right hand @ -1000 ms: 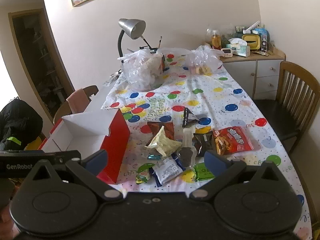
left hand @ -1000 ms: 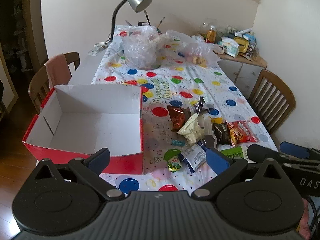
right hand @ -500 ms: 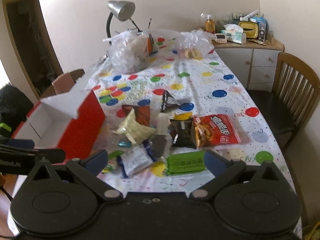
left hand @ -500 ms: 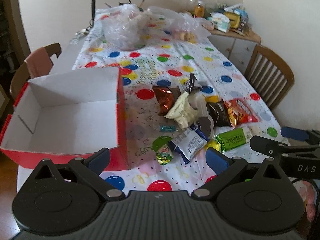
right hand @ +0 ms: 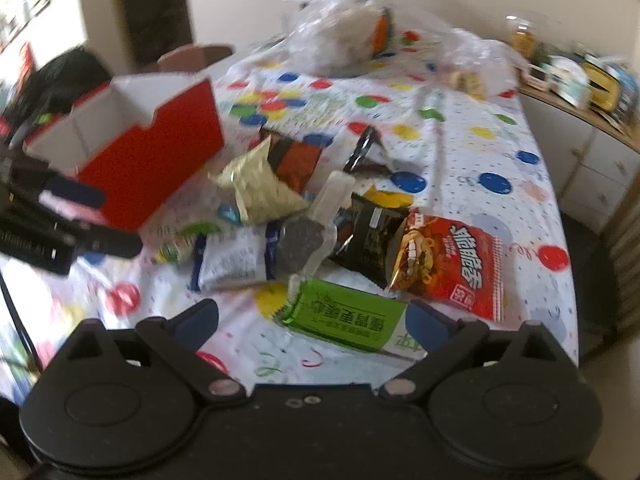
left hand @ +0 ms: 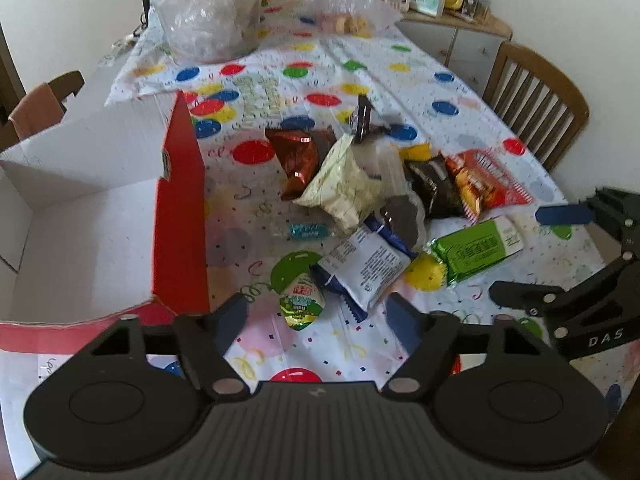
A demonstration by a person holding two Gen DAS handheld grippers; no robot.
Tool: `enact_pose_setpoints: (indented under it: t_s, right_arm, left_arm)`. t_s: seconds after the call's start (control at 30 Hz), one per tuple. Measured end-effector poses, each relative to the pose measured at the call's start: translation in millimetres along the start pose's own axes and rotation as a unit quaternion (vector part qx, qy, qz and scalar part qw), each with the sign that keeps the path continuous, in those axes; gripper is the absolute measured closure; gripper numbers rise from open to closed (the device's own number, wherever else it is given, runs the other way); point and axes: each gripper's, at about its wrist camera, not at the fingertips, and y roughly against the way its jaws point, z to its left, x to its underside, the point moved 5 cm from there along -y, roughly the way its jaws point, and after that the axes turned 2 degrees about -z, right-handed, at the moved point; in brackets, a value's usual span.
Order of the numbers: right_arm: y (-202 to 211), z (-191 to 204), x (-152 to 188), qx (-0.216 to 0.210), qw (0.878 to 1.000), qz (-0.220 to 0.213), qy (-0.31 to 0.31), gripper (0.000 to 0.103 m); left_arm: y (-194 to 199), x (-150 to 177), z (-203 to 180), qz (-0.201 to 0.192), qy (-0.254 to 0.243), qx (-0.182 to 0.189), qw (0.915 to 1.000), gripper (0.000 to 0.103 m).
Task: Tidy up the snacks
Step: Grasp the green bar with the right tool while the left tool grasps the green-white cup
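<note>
A pile of snack packets lies on the dotted tablecloth: a green bar packet (left hand: pixel 474 250) (right hand: pixel 344 316), a red noodle-snack bag (left hand: pixel 486 184) (right hand: pixel 452 264), a white-blue packet (left hand: pixel 366 266) (right hand: pixel 232 260), a pale yellow bag (left hand: pixel 344 188) (right hand: pixel 260 188), a small green jelly cup (left hand: pixel 302 304). An empty red box (left hand: pixel 180 216) (right hand: pixel 152 160) stands at the left. My left gripper (left hand: pixel 316 316) is open above the jelly cup. My right gripper (right hand: pixel 312 324) is open, with the green bar packet between its fingers.
Clear plastic bags (left hand: pixel 208 12) and a desk lamp stand at the table's far end. Wooden chairs (left hand: pixel 536 100) stand at the right and far left. A cabinet (right hand: pixel 580 140) with clutter is at the back right. The right gripper (left hand: pixel 560 256) shows in the left wrist view.
Both grippers have moved forward and down toward the snack pile. The right gripper now straddles the green bar packet. The jaws stay open.
</note>
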Motion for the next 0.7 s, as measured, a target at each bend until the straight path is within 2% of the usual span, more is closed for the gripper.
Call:
enact_pose_setpoints:
  t_s: [0.03,0.27,0.4,0.53,0.7]
  right_arm:
    - [-3.4,-2.5,0.4,-0.006,1.0,0.003,0.012,0.004]
    - [-27.0,-17.8,5.3,-0.047,0.992,0.041,0.105,0.009]
    - [-40.0,-18.5,5.7,-0.075,0.981,0.066,0.169,0.012]
    - [-52.4,-15.9,5.2,-0.097,0.966,0.086,0.224,0.022]
    - [-63.0,-14.6,2.8,-0.113,0.954,0.094,0.261,0.023]
  left_arm:
    - [-4.1,0.6,0.3,0.005,0.0,0.001,1.0,0.037]
    - [-29.6,3.1,0.6,0.029,-0.003,0.004,0.9996,0.038]
    - [-40.9,-0.3,6.6,0.041,0.008,0.003,0.9991,0.038]
    - [-51.3,-0.9,9.7,0.056,0.016,0.009,0.9983,0.038]
    - [-64.5,-2.0,13.7,0.07,0.031,0.016,0.9969,0.04]
